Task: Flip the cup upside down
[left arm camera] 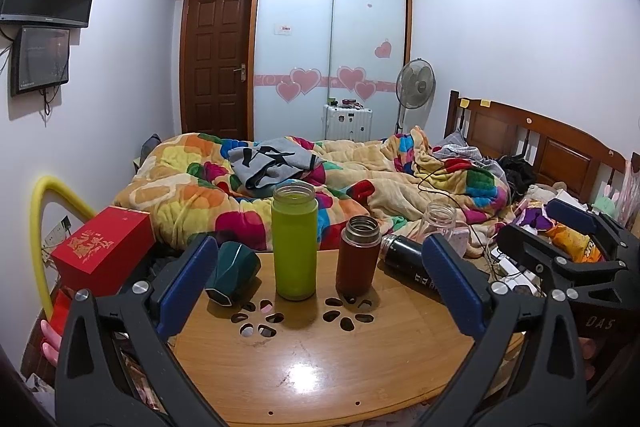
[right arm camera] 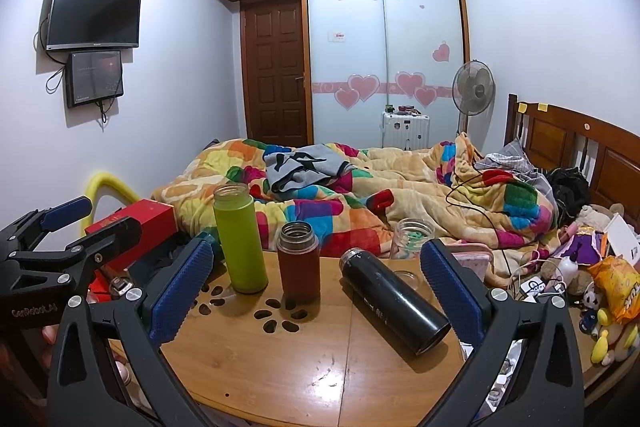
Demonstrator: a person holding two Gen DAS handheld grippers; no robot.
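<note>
Glossy wooden table, matt green bottle, glossy black flask, fleecy blanket.

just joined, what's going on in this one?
A person holds two grippers over a wooden table, both with jaws open and holding nothing. On it a green bottle and a brown flask stand upright with mouths open; a black flask and a dark green cup lie on their sides. The left gripper faces the two upright ones; the right gripper is nearest the black flask. Nothing is flipped yet.
</note>
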